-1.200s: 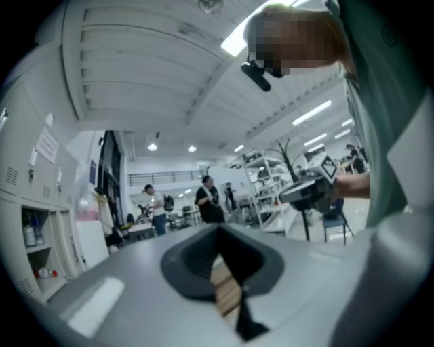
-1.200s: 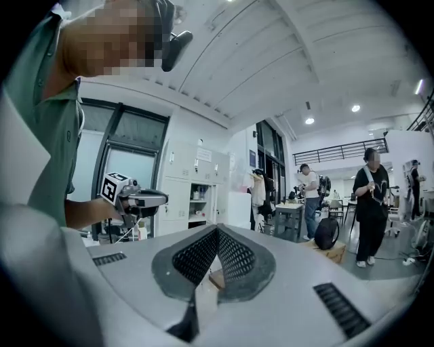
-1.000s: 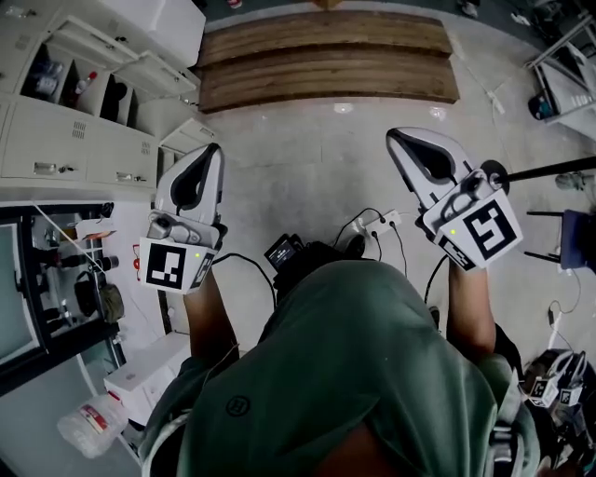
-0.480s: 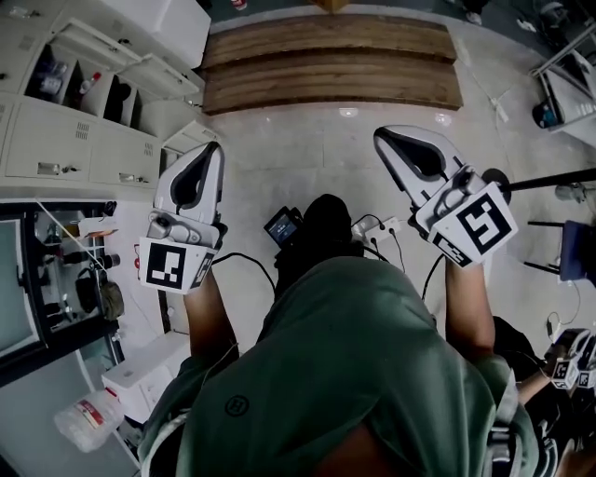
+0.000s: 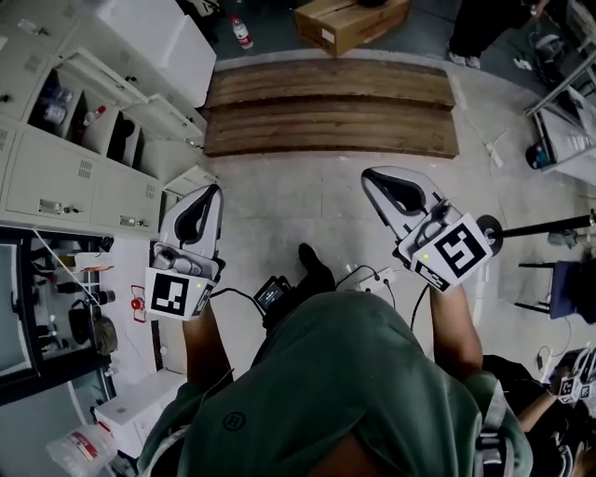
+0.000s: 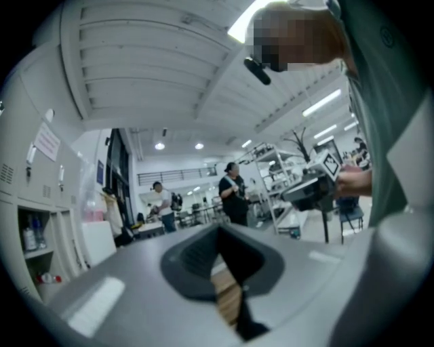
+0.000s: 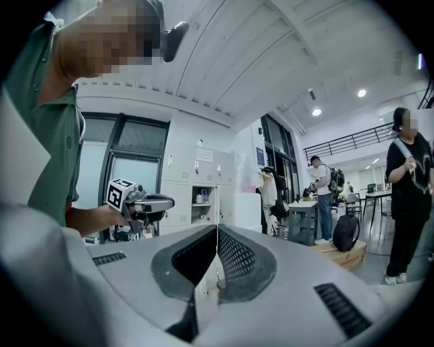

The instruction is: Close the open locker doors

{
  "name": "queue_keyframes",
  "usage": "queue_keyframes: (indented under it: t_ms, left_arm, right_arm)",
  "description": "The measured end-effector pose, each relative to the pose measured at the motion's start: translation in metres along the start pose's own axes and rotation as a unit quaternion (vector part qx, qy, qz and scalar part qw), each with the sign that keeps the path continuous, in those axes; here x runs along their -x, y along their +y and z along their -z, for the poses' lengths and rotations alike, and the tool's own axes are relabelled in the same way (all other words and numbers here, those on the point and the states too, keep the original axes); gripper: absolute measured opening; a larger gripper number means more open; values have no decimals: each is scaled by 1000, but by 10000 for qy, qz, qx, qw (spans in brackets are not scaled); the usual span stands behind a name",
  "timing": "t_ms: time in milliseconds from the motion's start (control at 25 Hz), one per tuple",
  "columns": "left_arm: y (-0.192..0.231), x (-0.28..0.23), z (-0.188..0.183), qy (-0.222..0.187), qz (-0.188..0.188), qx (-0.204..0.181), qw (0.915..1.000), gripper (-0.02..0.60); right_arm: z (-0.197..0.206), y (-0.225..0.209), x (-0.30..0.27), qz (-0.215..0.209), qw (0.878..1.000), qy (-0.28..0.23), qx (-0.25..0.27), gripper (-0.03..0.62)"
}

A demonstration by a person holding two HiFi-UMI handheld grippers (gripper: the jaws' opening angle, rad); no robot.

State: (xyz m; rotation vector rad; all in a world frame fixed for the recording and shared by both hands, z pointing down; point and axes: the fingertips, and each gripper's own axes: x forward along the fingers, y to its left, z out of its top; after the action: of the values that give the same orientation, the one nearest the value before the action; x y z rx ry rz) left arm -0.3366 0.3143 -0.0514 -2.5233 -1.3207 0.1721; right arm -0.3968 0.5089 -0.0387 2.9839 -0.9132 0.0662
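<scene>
The white lockers (image 5: 65, 177) run along the left of the head view. Two compartments (image 5: 58, 98) stand open with bottles inside, and their doors (image 5: 163, 116) swing out toward the floor; another door (image 5: 191, 177) hangs open just ahead of my left gripper (image 5: 214, 189). That gripper is shut, empty and short of the door. My right gripper (image 5: 368, 175) is shut and empty over bare floor, away from the lockers. An open compartment (image 6: 30, 237) shows at the left gripper view's left edge. The right gripper (image 7: 217, 227) view shows the lockers (image 7: 203, 193) far off.
A wooden platform (image 5: 326, 98) lies across the floor ahead, with a cardboard box (image 5: 349, 20) and a bottle (image 5: 240, 33) beyond it. Cables and a power strip (image 5: 372, 275) lie by my feet. A glass-fronted cabinet (image 5: 56, 307) stands at left. People stand in the background (image 7: 410, 196).
Both grippers have travelled forward over the floor, still shut. The lockers and platform have slid down the head view, and the cardboard box and bottle have come into sight.
</scene>
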Motion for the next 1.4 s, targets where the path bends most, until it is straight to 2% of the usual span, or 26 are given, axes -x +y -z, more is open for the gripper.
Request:
queue_keyframes:
  t_ms: [360,600,800,1040,1280,1400]
  left_arm:
    - [106,-46,30,-117,-65,33,9999,0]
    - [153,-80,24,-470,-55,-69,9989,0]
    - [188,-83,35,-248,-407,100,9988,0]
    - [219,-105,58,80,-748,222,9969,0]
    - [254,-140,72,284,-1319,304,9904,0]
    - [269,-156,76,453,-1562,193,9865,0]
  right_arm:
    - [-8,-45,-111,-11,10000,31,82,5]
    - [-20,-79,-165,9,9999,-89,105,6]
    - [-23,-86,-213,-389,9991,-97,127,5]
    - [-19,-118,-270,-895,9959,-95,16,5]
    - [-17,-155,-330,-1569,9876,-74,-31,6]
    - [-23,-177,-354,-1887,9820,-99,-11,6]
